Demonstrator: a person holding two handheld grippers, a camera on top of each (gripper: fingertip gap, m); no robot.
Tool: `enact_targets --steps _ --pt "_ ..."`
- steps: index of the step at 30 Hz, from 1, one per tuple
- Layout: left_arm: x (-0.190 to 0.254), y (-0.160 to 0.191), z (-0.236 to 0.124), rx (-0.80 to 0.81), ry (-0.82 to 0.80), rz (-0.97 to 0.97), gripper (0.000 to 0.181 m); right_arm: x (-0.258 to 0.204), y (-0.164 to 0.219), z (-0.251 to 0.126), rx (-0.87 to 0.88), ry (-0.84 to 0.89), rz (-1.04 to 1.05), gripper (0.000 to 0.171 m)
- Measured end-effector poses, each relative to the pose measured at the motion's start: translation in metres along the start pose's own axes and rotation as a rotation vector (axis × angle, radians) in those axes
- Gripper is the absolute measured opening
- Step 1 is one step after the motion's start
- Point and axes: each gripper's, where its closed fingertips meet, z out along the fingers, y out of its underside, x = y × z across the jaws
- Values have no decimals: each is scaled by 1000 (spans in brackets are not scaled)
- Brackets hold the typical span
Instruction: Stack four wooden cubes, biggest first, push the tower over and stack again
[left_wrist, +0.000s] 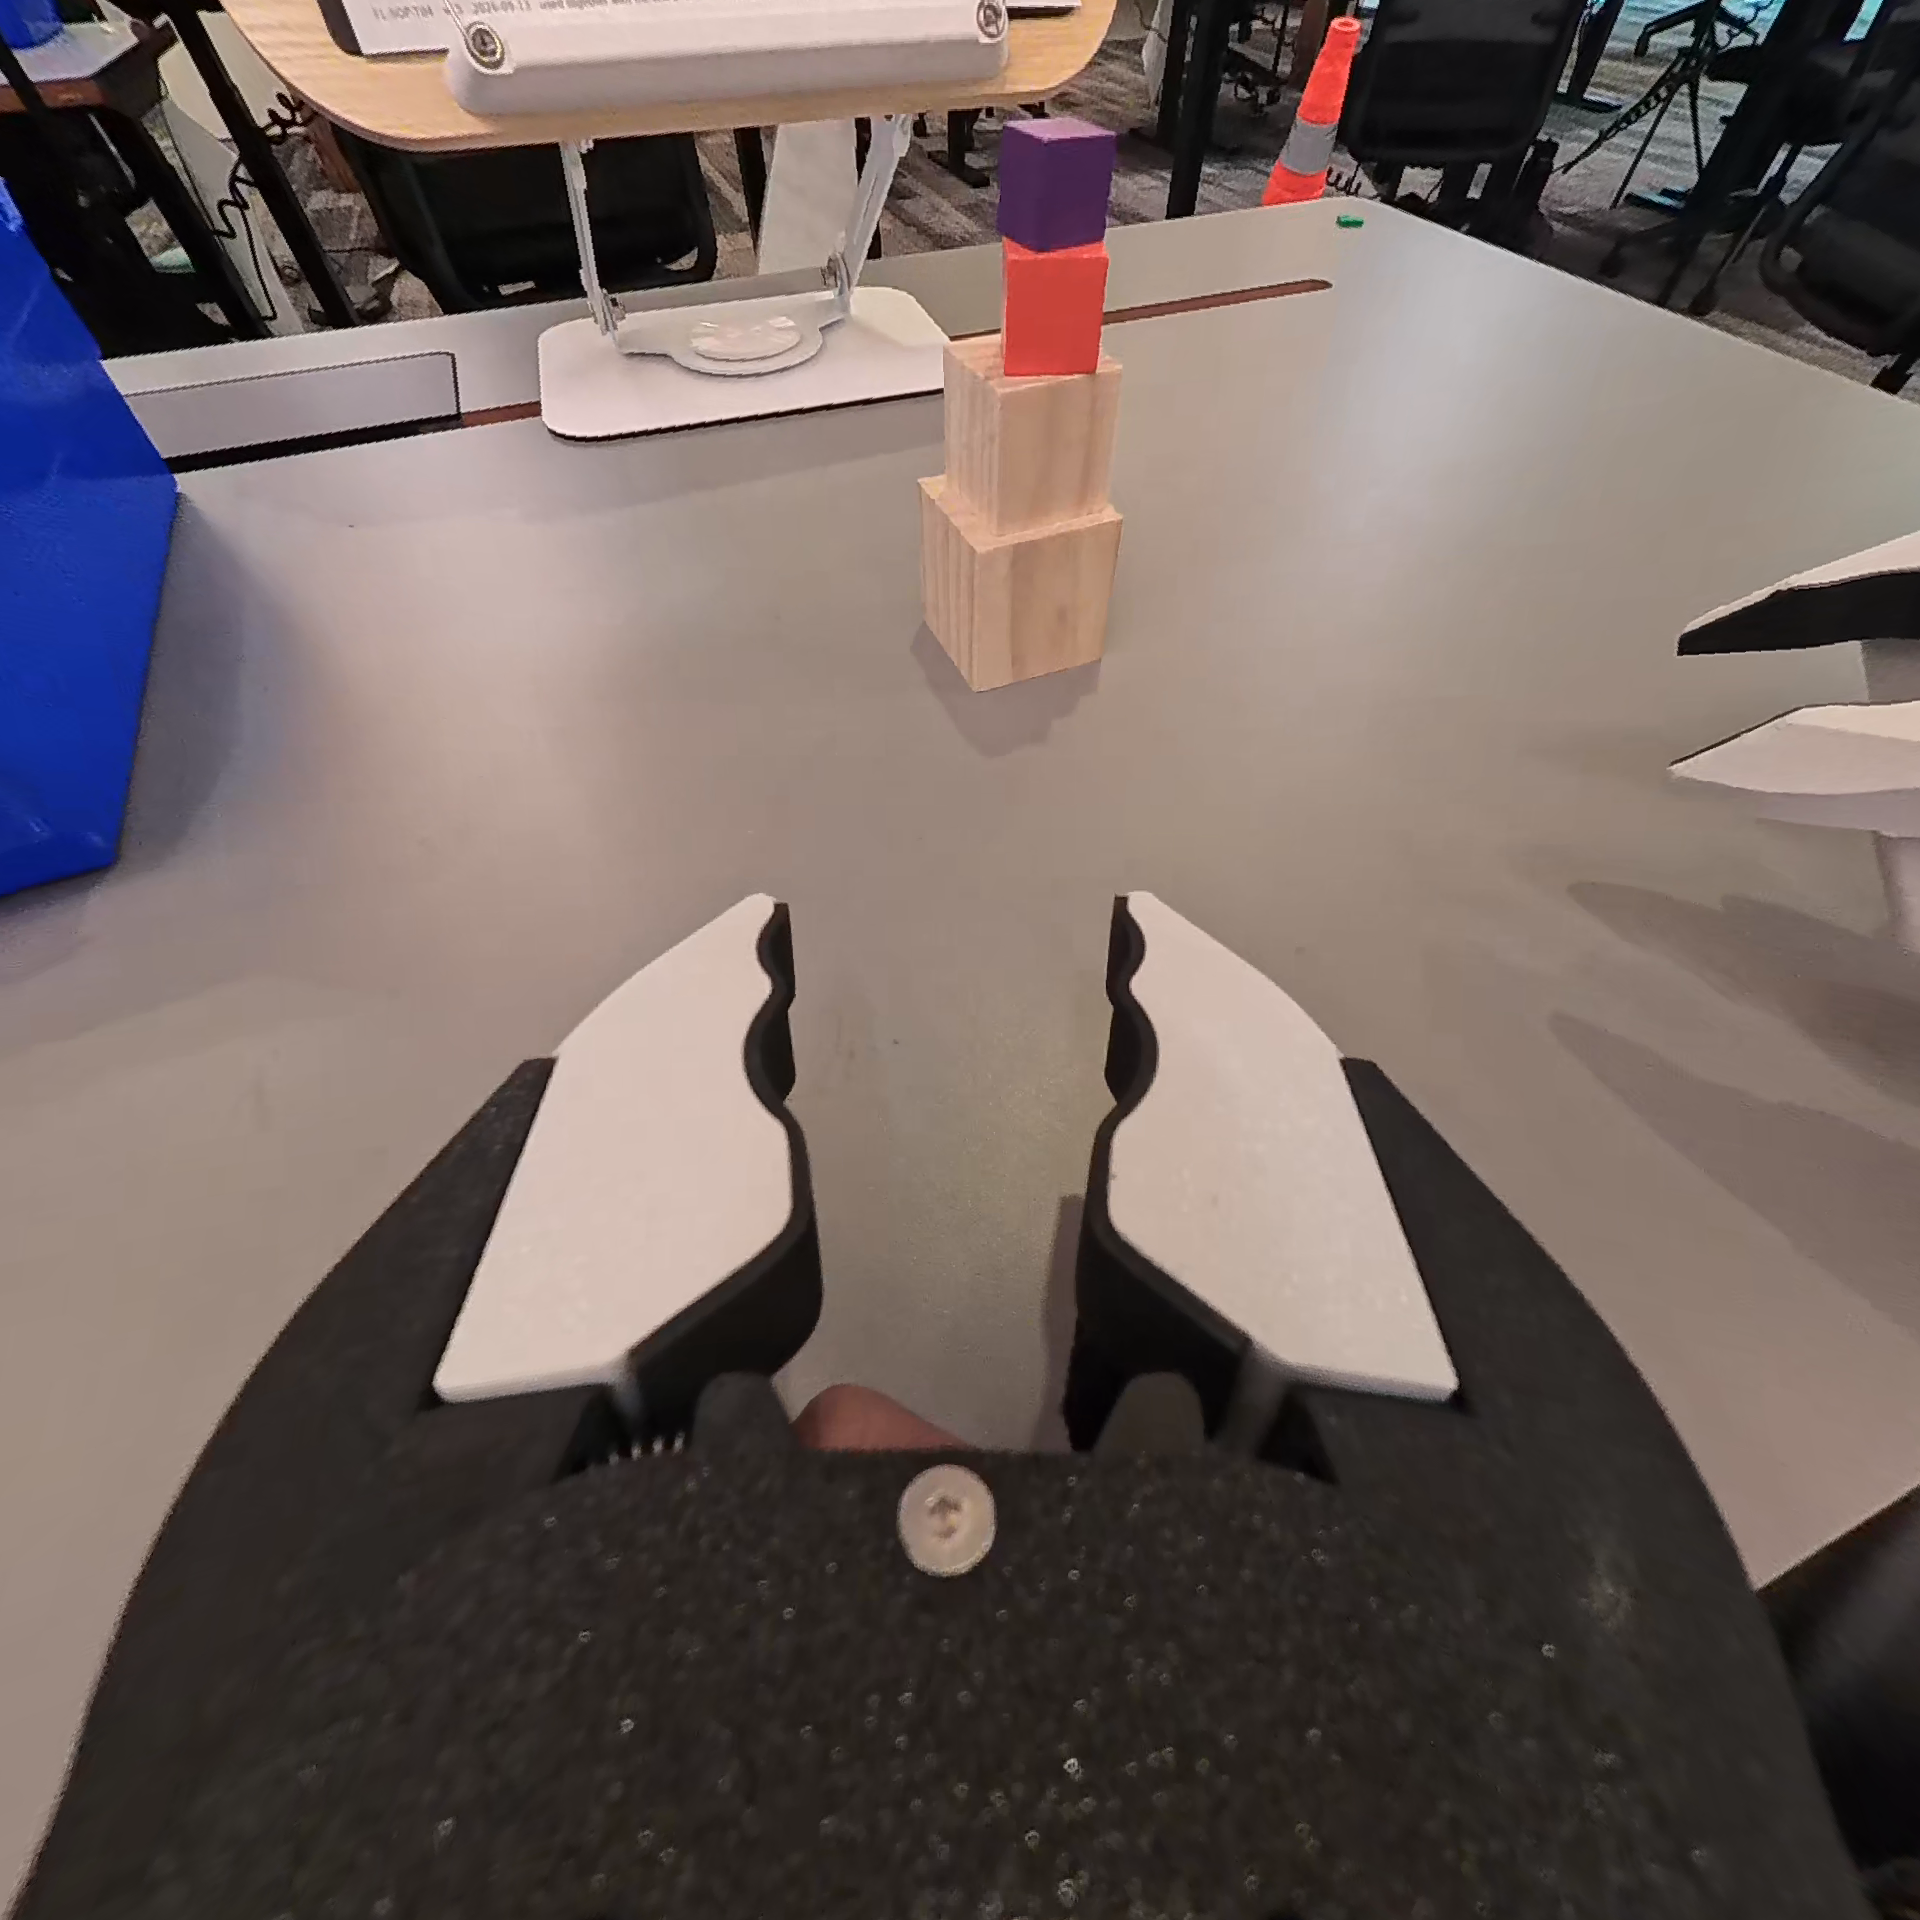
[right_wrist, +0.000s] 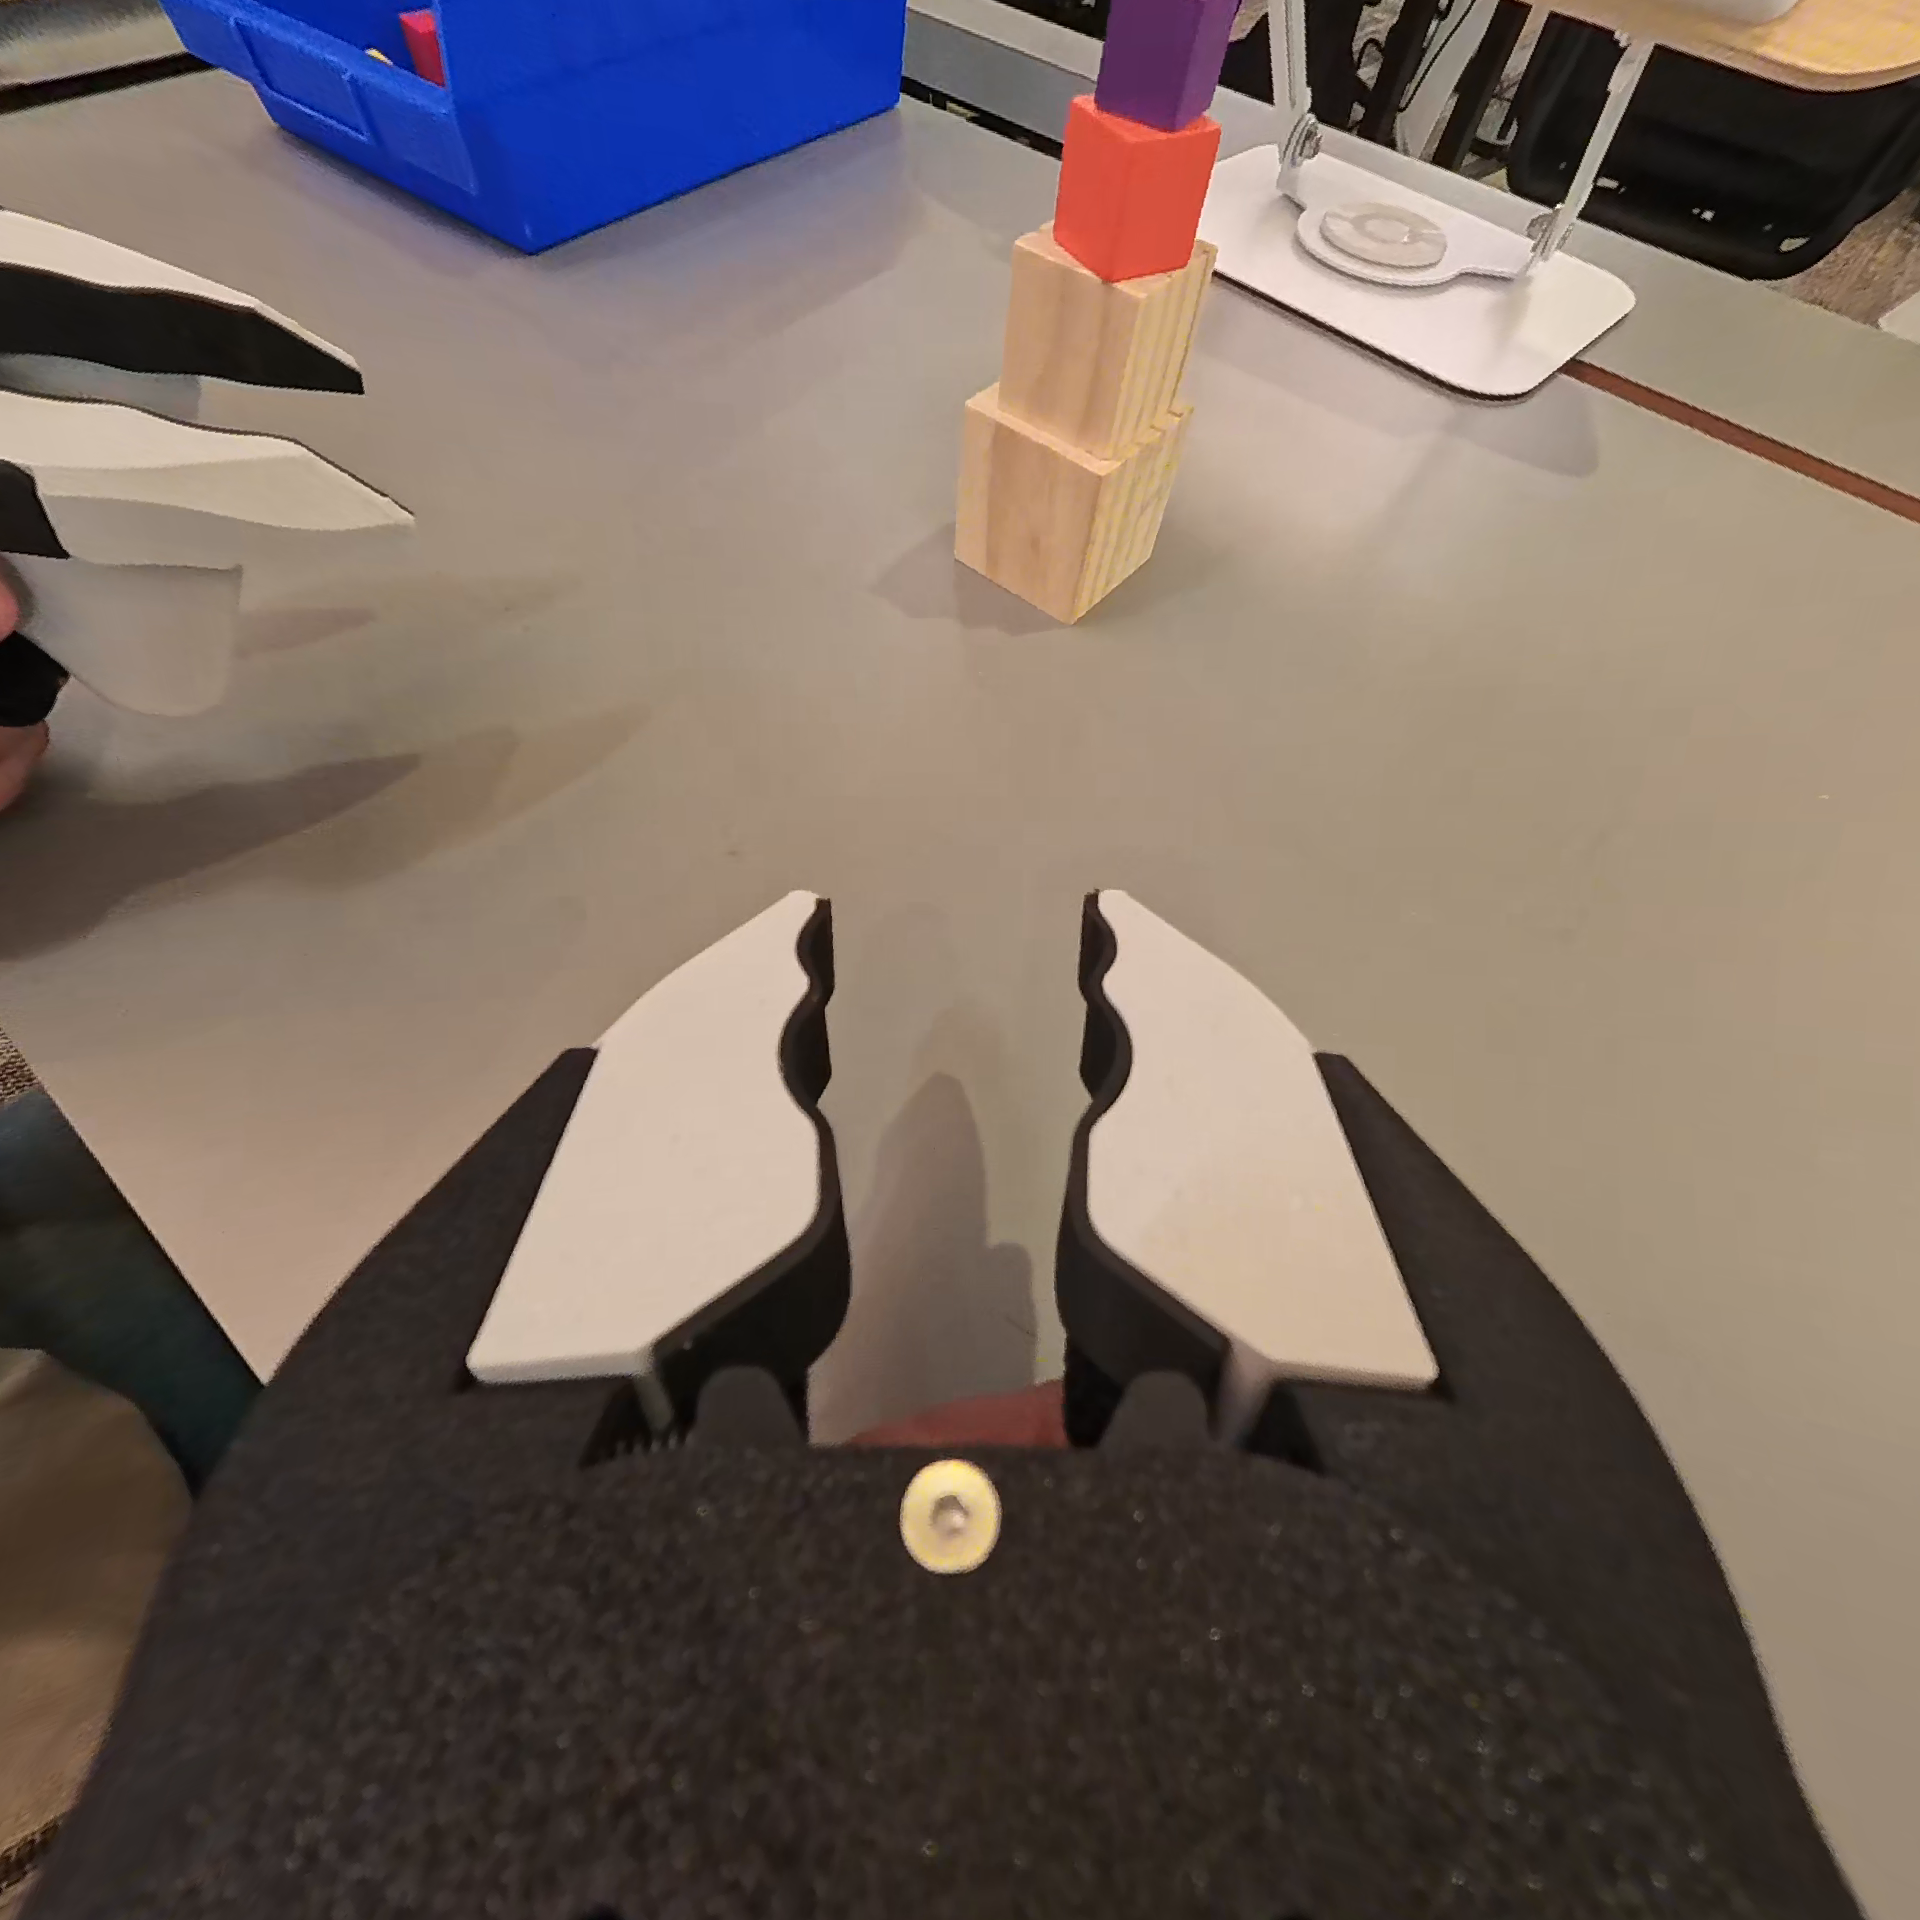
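Four cubes stacked, biggest at the bottom; the push-over and restack are judged still to come.

Left view: tower (left_wrist: 1029, 416) upright mid-table (left_wrist: 416, 727), well ahead of the left gripper (left_wrist: 948, 914), jaws apart, empty; stand (left_wrist: 727, 353) behind, cone (left_wrist: 1314, 114) on the floor. Right view: right gripper (right_wrist: 956, 914) spread, empty; blue bin (right_wrist: 582, 114) far left.
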Motion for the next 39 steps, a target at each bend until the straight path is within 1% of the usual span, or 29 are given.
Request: enact_targets --steps 14,17,19,21,22,24,27,29,31,33,35,36,37,39 --pt "2 1 1 -7 7 12 57 -1 1 0 -2 -2 -3 45" --pt "5 0 2 -9 42 9 52 1 0 -1 -2 2 -2 45" --pt "8 -14 3 11 91 20 50 2 -1 -2 2 5 1 45" --pt "10 -36 8 27 137 89 51 4 -1 -3 3 6 4 45" --pt "13 -47 13 8 182 145 51 4 -2 -4 5 8 4 45" --pt "10 -75 30 -19 211 239 58 5 -3 -5 11 8 4 45" --pt "17 -111 69 -96 343 361 55 7 -6 -7 22 9 5 45" --pt "20 -129 99 -140 401 445 55 8 -7 -8 24 8 9 45" --pt "24 -133 122 -213 471 530 53 9 -6 -9 25 8 11 45" --pt "28 -129 134 -269 524 629 49 10 -6 -10 28 9 15 45" --pt "27 -126 144 -301 531 701 42 11 -5 -11 29 8 20 45" --pt "27 -124 147 -316 542 715 38 11 -4 -11 27 8 22 45" --pt "28 -123 149 -324 560 715 24 11 -3 -11 24 8 24 45" --pt "30 -125 151 -330 589 693 22 12 -2 -11 22 7 27 45"
